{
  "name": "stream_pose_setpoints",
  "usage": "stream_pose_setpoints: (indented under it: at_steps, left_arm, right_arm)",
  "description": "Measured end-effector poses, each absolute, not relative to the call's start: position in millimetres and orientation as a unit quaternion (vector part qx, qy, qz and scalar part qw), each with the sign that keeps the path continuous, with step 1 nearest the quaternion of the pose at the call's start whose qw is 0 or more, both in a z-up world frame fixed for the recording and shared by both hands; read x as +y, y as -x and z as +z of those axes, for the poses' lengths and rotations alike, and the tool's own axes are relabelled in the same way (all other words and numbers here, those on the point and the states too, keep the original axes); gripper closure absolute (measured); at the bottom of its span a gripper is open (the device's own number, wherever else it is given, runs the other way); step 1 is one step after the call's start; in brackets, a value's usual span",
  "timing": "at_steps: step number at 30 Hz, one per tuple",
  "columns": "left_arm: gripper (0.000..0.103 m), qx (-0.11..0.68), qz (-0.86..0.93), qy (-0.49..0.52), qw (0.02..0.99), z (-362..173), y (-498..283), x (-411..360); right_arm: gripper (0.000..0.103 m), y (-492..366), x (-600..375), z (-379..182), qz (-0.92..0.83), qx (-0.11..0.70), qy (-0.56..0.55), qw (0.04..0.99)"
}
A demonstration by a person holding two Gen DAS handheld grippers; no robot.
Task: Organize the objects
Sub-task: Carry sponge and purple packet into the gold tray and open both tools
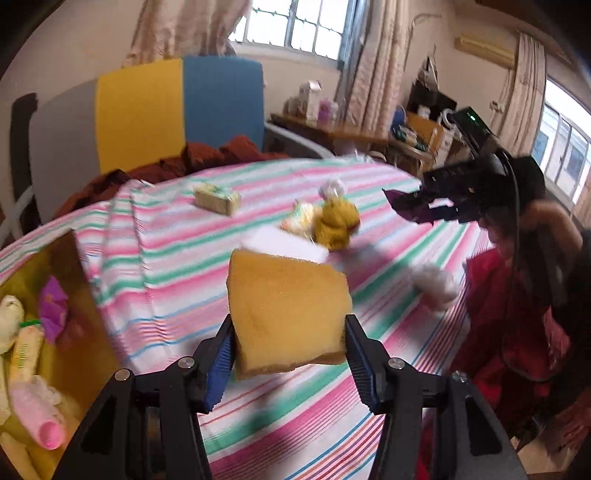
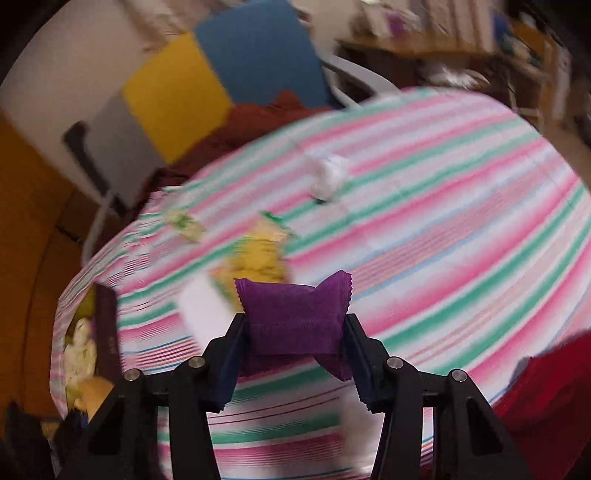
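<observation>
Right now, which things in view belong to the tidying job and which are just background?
Job: yellow sponge in left gripper; purple packet in right gripper; cardboard box; yellow plush toy.
Background: blue-yellow panel; window; cluttered desk.

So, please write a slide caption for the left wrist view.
Left tongs shut on yellow sponge above striped cloth.

Upper centre: bright barred window (image 1: 295,27) flanked by pale patterned curtains (image 1: 373,70). Grey, yellow and blue panelled headboard (image 1: 177,107) at upper left. Cluttered wooden side table (image 1: 332,129) centre right. Second window (image 1: 561,136) at right edge.
</observation>
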State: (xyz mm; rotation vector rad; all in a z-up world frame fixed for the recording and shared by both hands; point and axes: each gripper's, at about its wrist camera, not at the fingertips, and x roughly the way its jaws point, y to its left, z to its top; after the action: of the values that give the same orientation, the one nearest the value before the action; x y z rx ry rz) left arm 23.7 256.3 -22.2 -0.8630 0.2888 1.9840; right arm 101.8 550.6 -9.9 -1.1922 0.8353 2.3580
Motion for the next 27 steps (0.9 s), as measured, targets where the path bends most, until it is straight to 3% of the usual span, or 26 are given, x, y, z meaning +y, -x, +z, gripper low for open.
stream_pose_setpoints:
  at_steps: [9,16,23,25,27]
  left_arm:
    - [0.046,0.053,0.857,0.336,0.387,12.4,5.5,185.9]
    - [0.046,0.01,0.895,0.336,0.292,20.2,36.9,102.3]
    - [0.045,0.0,0.921,0.338,0.192,16.1,82.5,37.5]
    - [0.043,0.005,0.924,0.34,0.175,15.5,94.6,33.8]
    - [0.034,0.004,0.921,0.352,0.168,12.4,105.1,30.1]
  right_arm:
    - [0.051,-51.6,437.4,37.8,0.89,0.232,0.386,0.062]
    - [0.051,-17.7,325.1,37.7,0.896,0.18,0.4,-0.067]
    - [0.05,10.4,250.5,10.8,0.879,0.14,0.437,-0.131]
    - [0.04,15.2,237.0,5.3,0.874,0.137,0.443,-0.146]
    - [0.031,18.0,228.1,-0.2,0.873,0.129,0.449,-0.141]
